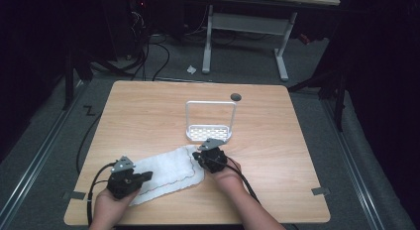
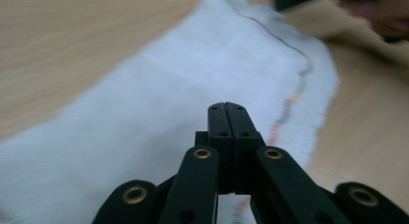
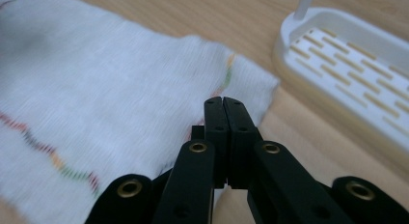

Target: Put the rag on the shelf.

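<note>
A person's two hands, entering from the bottom edge and cut off at the forearms, each hold a black gripper over a light wooden surface [image 1: 148, 116]. The left gripper [image 1: 130, 178] sits over the near-left part of a white cloth [image 1: 166, 173] that lies flat on the surface; in the left gripper view [image 2: 226, 108] its jaws are pressed fully together with nothing visible between them, and the cloth spreads out beneath and ahead of the jaw tips, its far edge blurred. A thin wavy line of coloured stitching [image 2: 289, 101] runs along the cloth's border to the right of those jaws. At the top right of that view, part of a hand and a dark shape appear, too cropped and blurred to make out. The right gripper [image 1: 212, 158] is at the cloth's far-right corner; in the right gripper view [image 3: 224, 102] its jaws are likewise closed tight and empty, with the cloth's corner just beyond and left of the tips. Ahead and to the right of these jaws stands a white slotted plastic tray [image 3: 347, 55], cut off by the frame edge; from above it shows a tall wire loop handle [image 1: 210, 113]. The room beyond the surface is dark and hard to read.
</note>
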